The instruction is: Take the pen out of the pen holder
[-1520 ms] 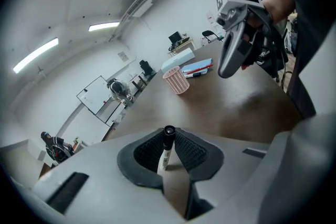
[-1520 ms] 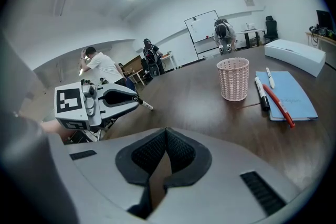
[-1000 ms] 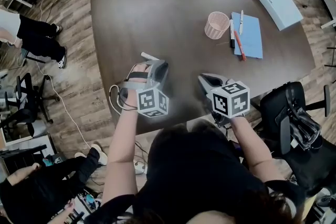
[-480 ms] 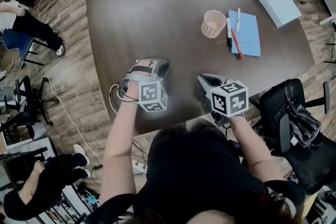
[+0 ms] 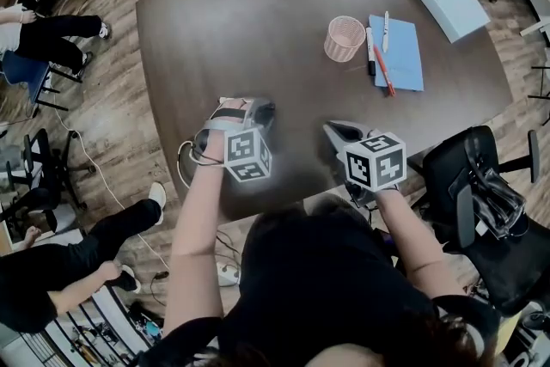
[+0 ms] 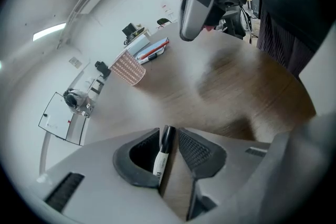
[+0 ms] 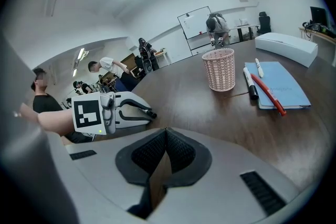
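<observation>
Your left gripper (image 5: 256,109) has dipped toward the tabletop (image 5: 249,21), close to its near edge. Its jaws are opening around the black-capped marker (image 6: 162,157), so the grip is loosening. The pink mesh pen holder (image 5: 345,38) stands well apart at far right, so the removal looks done. Your right gripper (image 5: 339,133) has its jaws together, empty. Bare tabletop lies ahead.

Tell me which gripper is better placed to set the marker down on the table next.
Left. The marker already sits between the left gripper's jaws, which are opening, and that gripper points down over the table. The right gripper is shut with nothing between its jaws.
</observation>
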Tool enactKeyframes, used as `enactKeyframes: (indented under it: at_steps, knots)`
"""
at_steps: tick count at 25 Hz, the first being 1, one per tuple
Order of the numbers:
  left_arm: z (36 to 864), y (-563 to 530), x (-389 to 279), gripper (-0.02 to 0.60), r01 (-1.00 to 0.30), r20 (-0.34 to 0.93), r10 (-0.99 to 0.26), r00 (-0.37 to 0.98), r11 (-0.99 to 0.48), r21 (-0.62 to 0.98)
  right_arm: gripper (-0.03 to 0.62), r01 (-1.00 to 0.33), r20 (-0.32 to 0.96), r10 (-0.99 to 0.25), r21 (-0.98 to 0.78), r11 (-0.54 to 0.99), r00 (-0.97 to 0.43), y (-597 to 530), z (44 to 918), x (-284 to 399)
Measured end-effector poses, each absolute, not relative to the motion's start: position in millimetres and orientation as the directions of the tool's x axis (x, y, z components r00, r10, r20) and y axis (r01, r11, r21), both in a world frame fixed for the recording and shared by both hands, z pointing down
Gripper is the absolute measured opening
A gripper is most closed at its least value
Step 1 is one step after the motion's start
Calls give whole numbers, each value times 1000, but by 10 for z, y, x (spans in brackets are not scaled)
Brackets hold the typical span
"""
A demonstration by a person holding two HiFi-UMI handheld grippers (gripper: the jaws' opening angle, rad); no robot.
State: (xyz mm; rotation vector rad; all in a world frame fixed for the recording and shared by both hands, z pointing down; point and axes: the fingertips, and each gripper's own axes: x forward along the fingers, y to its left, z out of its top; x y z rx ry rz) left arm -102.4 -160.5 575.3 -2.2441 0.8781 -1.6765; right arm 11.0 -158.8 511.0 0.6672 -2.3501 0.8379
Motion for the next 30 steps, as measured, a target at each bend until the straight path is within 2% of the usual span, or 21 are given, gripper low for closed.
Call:
enactKeyframes:
  at_steps: [7,14,19,30]
  knots:
    - [5712,-1616,-1033,135,-368,793,-582,180,-788,-495,18,-604,635,-265,-405,686,-726,-1593,5078,98]
    - [5574,-1603,-1121,86,-545,754,-628,193,-708,-450,18,-601,632,-266,-401,691,-728,-1580,5070,79]
    - [5458,-1557,-1184,67,-625,723,-668,176,-643,-442,18,-594,630,-262,-398,699,-731,-1545,5066,56]
    - [5027,-1445,-1346,44,-857,619,-774,135,-405,-320,18,-592,622,-276,-382,710,-733,-1505,5002,47]
